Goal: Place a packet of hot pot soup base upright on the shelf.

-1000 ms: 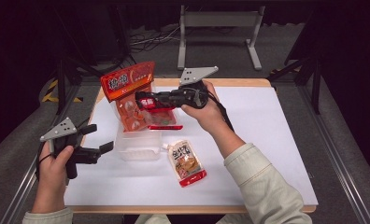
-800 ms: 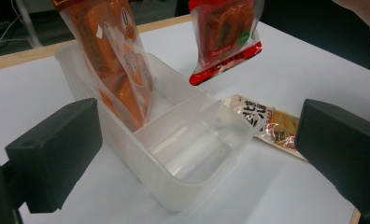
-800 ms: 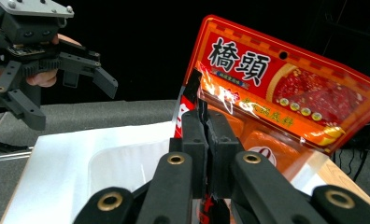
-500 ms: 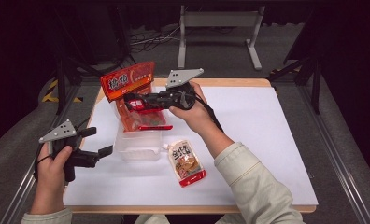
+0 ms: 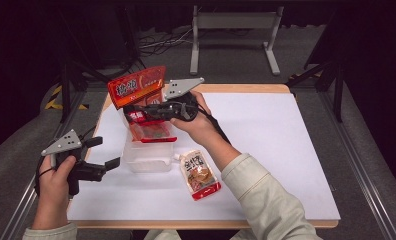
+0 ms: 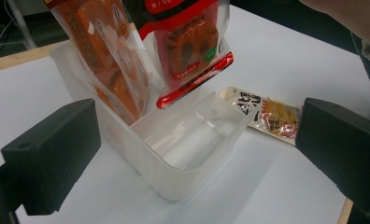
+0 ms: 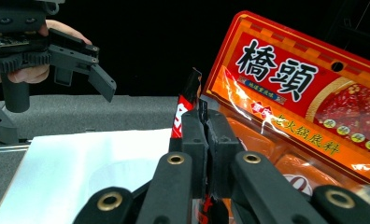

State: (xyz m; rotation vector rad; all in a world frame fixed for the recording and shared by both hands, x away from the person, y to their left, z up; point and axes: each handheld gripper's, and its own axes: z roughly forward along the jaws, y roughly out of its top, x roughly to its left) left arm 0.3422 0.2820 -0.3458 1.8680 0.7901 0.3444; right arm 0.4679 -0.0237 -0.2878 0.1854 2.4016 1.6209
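Your right gripper (image 5: 136, 114) pinches a red packet (image 5: 151, 131) over the tub (image 5: 146, 160); your left gripper (image 5: 111, 156) is spread beside it.

Dark room; grey carpet floor (image 5: 336, 60); metal stand (image 5: 233, 22) behind wood-edged white table (image 5: 286, 150).

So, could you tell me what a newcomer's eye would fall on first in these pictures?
Probably the bright orange packet with bold white characters, standing tilted at the far end of the clear plastic tub near the table's left side. Next, the right gripper, shut on a red-edged packet that hangs over the tub. The left gripper waits open beside the tub, and a small sauce pouch lies flat on the white mat nearby.
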